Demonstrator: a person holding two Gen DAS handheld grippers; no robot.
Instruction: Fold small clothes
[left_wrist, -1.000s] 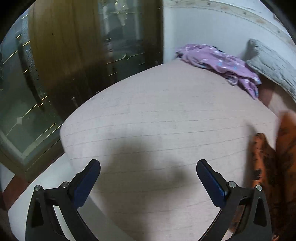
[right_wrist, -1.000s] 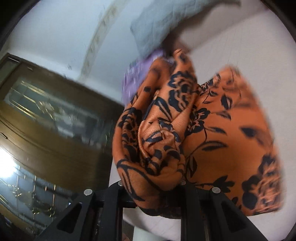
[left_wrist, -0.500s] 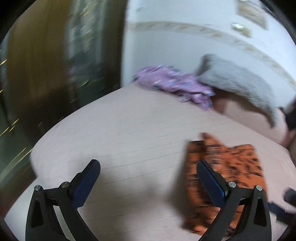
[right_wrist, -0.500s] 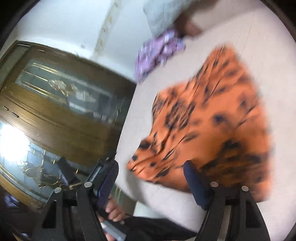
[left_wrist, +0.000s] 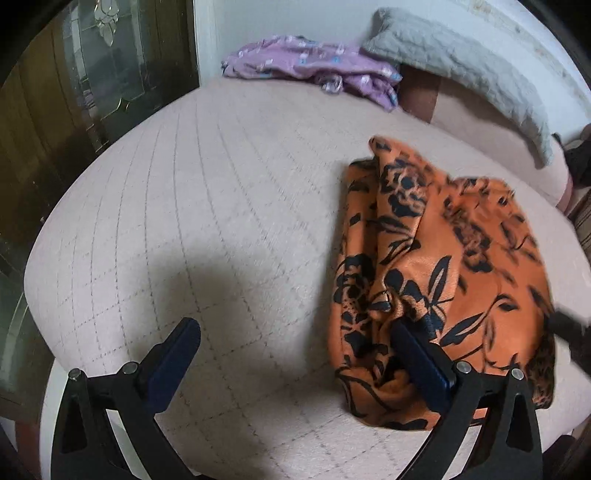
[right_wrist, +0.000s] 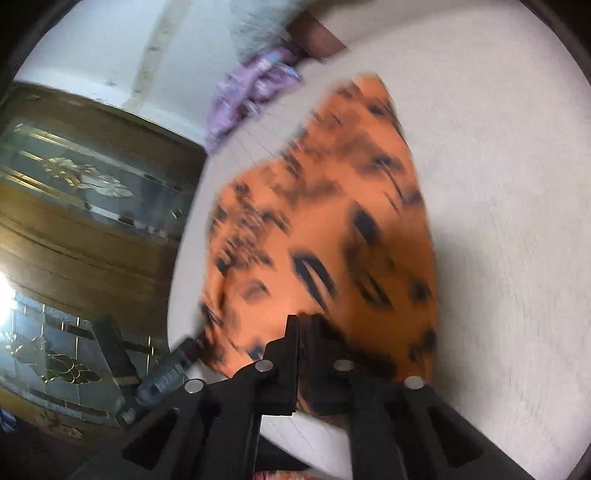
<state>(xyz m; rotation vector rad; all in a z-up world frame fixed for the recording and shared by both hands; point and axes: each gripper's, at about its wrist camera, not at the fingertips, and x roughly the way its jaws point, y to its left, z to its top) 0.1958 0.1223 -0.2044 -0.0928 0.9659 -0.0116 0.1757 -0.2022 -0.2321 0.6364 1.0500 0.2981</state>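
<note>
Two risks: right gripper (right_wrist: 301, 332) fingers pinched on orange black-flowered cloth (left_wrist: 443, 266) dragging it bunched; left gripper (left_wrist: 295, 354) fingers spread, snagging folds.

right tongs (right_wrist: 303, 332): reopened, now shut again on orange garment (left_wrist: 443, 280) | garment: dropped onto bed

Left gripper (left_wrist: 295, 354): black angular frame w/ triangular cutouts, silver round screws near finger bases, dark navy ribbed pads (left_wrist: 177, 350). Right gripper (right_wrist: 303, 354): same black frame, 4 silver screws; pad colour can't tell, blurred.
</note>
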